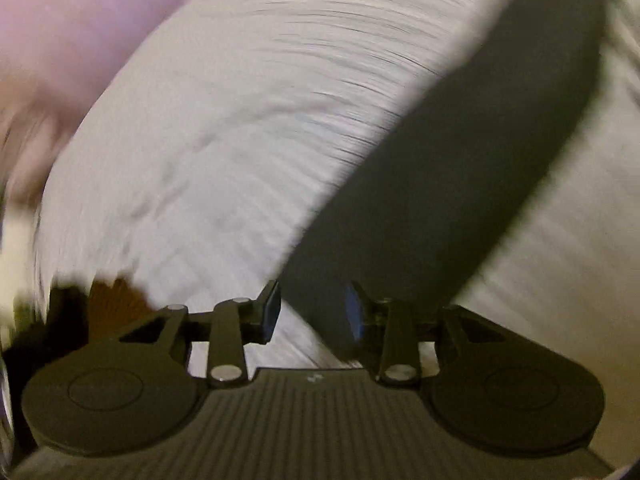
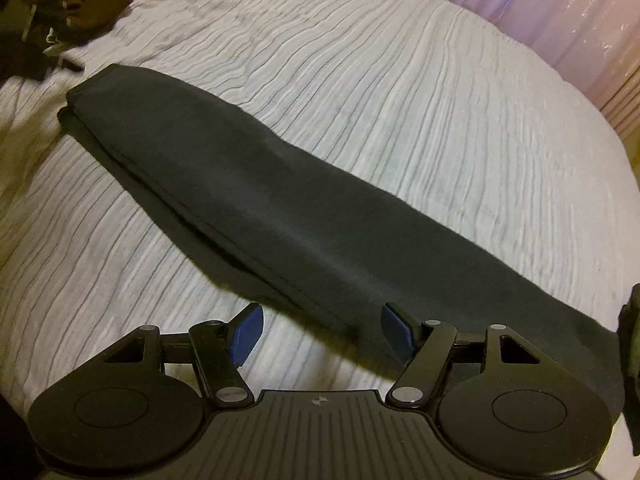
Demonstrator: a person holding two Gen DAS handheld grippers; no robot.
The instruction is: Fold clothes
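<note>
bed (image 2: 400,80): white ribbed cover | long folded dark garment (image 2: 280,208) lies flat across its middle | dark clothes pile (image 2: 68,12) at far corner

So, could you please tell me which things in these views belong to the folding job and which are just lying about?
Part of the job:
- black garment, folded into a long strip on the bed
- left hand-held gripper, open
- right hand-held gripper, open

Just lying about:
- dark and brown clothes pile at the far corner
- white ribbed bedspread
- pink curtain
</note>
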